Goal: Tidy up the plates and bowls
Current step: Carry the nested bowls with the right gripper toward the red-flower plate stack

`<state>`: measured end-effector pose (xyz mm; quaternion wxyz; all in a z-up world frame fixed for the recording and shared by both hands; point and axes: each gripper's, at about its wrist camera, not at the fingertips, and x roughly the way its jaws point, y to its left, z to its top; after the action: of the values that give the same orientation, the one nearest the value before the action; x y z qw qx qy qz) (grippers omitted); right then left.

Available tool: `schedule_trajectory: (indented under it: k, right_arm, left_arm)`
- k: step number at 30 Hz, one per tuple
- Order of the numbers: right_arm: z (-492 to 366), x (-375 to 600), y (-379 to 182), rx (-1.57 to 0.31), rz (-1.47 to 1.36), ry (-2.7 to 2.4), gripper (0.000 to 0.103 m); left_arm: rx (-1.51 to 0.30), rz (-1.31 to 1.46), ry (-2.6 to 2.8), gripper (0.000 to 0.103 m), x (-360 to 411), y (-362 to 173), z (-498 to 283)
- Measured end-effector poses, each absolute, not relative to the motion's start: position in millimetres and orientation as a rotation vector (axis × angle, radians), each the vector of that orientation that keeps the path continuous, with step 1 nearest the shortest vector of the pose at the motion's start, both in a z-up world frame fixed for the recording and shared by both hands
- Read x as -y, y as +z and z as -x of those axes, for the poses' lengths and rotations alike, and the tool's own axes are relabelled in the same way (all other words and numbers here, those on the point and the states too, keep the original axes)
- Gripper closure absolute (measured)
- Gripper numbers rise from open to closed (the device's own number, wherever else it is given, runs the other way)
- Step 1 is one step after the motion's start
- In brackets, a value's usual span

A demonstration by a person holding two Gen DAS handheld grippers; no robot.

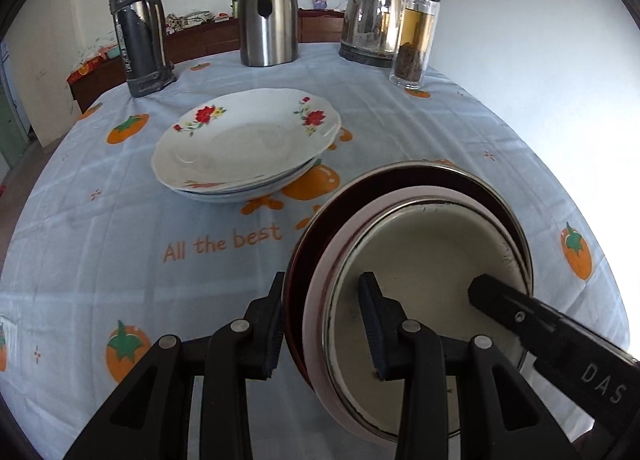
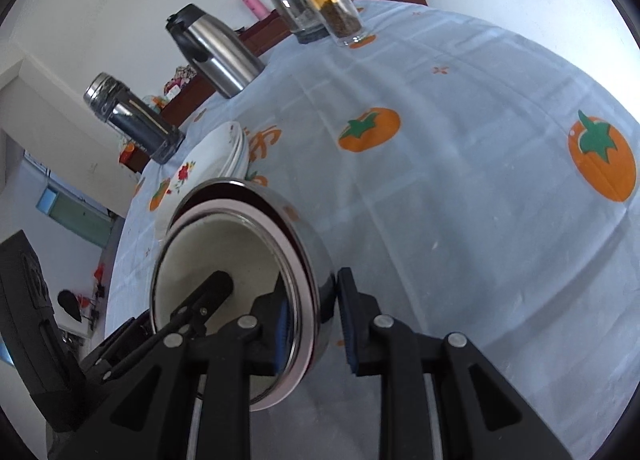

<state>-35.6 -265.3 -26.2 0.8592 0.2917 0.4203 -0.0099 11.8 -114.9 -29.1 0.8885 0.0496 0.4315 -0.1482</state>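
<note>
The left gripper [image 1: 326,324] and right gripper [image 2: 314,322] each clamp opposite rims of the nested bowls [image 1: 420,260], tilted above the near right tabletop [image 1: 100,260]; the stacked floral plates [image 1: 244,140] sit far left, bare cloth between

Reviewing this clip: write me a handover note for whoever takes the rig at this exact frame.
Left gripper: shut on the near rim of the nested bowls, one finger inside, one outside.
Right gripper: shut on the opposite rim of the same stack, steel outer wall between its fingers.
Bowls: three nested (steel outer, pink, cream enamel inner), tilted, held by both grippers above the tablecloth.
Flowered plates: already stacked at the table's middle.
Done: plates stacked, bowls nested.
Left: set the bowl stack down, probably beside the plates, then release.
</note>
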Motion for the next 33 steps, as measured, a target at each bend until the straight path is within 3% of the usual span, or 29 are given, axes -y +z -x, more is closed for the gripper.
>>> schedule_trajectory:
  k: [24, 33]
  right_arm:
    - [21, 266, -33, -0.746, -0.55, 0.033, 0.075]
    - [27, 261, -27, -0.76, -0.54, -0.027, 0.082]
  left_arm:
    - [-0.802, -0.023, -0.341, 0.065, 114, -39, -35]
    - [-0.775, -0.038, -0.33, 0.065, 116, -34, -29]
